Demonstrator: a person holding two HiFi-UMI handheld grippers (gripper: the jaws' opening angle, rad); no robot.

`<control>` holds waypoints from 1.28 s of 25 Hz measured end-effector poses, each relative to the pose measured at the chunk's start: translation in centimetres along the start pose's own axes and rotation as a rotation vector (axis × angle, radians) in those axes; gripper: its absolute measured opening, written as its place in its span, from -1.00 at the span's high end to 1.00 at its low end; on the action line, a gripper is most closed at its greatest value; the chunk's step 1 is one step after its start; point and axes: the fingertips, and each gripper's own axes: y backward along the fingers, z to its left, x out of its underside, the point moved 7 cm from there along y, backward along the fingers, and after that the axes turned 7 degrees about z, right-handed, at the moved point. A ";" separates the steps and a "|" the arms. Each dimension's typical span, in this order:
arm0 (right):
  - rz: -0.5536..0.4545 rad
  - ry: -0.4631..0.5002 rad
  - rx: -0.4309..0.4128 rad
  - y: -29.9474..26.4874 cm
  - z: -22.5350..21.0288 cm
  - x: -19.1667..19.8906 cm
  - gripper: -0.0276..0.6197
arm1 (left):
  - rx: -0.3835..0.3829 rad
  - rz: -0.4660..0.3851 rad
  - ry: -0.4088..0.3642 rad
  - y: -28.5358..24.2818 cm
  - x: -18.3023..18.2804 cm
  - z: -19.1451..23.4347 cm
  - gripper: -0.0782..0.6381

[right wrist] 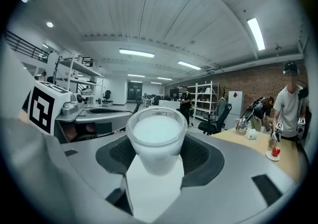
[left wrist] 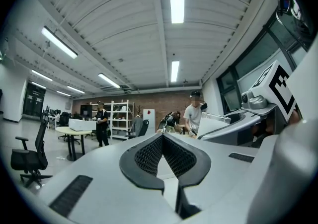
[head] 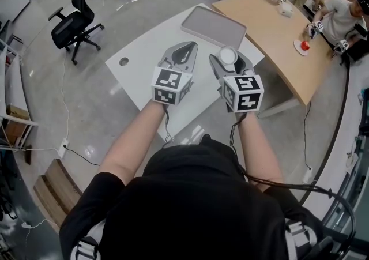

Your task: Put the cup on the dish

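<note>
Right gripper view: my right gripper [right wrist: 155, 161] clamps the upright cup [right wrist: 156, 137]. Left gripper [left wrist: 163, 138] is closed, empty. I see the grey tray [head: 213, 26] farther off on the table [head: 144, 51].

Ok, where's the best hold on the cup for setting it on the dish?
The lower side wall, pinched from both sides, as the right gripper has it: the cup is upright, round, narrowing toward its base, with its rim clear above the jaws.
</note>
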 end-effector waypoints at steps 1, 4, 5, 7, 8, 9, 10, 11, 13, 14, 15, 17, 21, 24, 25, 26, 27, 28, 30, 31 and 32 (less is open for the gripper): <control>-0.002 0.000 -0.001 0.0 -0.3 -0.2 0.11 | 0.001 0.002 -0.003 -0.5 -0.3 -0.2 0.76; -0.004 -0.003 -0.003 -0.4 -1.0 -0.6 0.11 | 0.004 0.005 -0.005 -1.9 -1.1 -0.4 0.76; -0.004 -0.006 -0.003 -0.7 -1.1 -0.8 0.11 | 0.007 0.005 -0.005 -2.3 -1.4 -0.3 0.76; -0.005 -0.009 -0.003 -1.2 -1.4 -1.1 0.11 | 0.012 0.005 -0.006 -3.2 -1.9 -0.2 0.76; -0.004 -0.010 -0.004 -1.6 -1.7 -1.2 0.11 | 0.014 0.003 -0.006 -3.7 -2.0 -0.2 0.76; -0.004 -0.010 -0.006 -2.0 -2.0 -1.2 0.11 | 0.013 0.003 -0.004 -4.2 -2.1 -0.2 0.76; -0.003 -0.011 -0.010 -2.4 -2.4 -1.3 0.11 | 0.008 0.003 -0.003 -4.9 -2.2 -0.1 0.76; -0.002 -0.011 -0.014 -2.8 -2.8 -1.3 0.11 | 0.001 0.005 0.000 -5.6 -2.2 0.0 0.76; 0.004 -0.014 -0.024 -3.6 -4.0 -1.3 0.11 | -0.013 0.011 0.000 -7.0 -2.2 -0.2 0.76; 0.007 -0.015 -0.028 -3.9 -4.7 -1.3 0.11 | -0.019 0.017 -0.002 -7.8 -2.1 -0.3 0.76; 0.008 -0.016 -0.031 -4.3 -5.4 -1.3 0.11 | -0.022 0.022 -0.004 -8.6 -2.1 -0.5 0.76; 0.008 -0.022 -0.035 -5.1 -6.7 -1.3 0.11 | -0.026 0.030 -0.003 -10.2 -2.0 -0.4 0.76; 0.016 -0.029 -0.044 -7.4 -8.1 -1.5 0.11 | -0.036 0.047 0.013 -12.5 -1.4 0.8 0.76; 0.028 -0.033 -0.058 -9.1 -9.2 -1.5 0.11 | -0.048 0.061 0.016 -14.2 -1.0 1.6 0.76; 0.032 -0.034 -0.061 -9.6 -9.7 -1.5 0.11 | -0.052 0.065 0.017 -14.8 -0.9 1.7 0.76; 0.037 -0.035 -0.064 -10.2 -10.2 -1.5 0.11 | -0.056 0.070 0.018 -15.5 -0.7 1.9 0.76; 0.042 -0.035 -0.066 -10.8 -10.8 -1.4 0.11 | -0.058 0.075 0.019 -16.3 -0.6 2.1 0.76; 0.046 -0.036 -0.067 -11.4 -11.5 -1.4 0.11 | -0.060 0.082 0.023 -17.1 -0.4 2.3 0.76; 0.054 -0.037 -0.068 -12.8 -12.6 -1.4 0.11 | -0.065 0.097 0.041 -18.5 0.2 3.1 0.76; 0.056 -0.038 -0.069 -13.6 -13.0 -1.4 0.11 | -0.070 0.105 0.049 -19.2 0.5 3.7 0.76; 0.059 -0.038 -0.070 -14.4 -13.4 -1.4 0.11 | -0.077 0.111 0.054 -19.9 0.7 4.3 0.76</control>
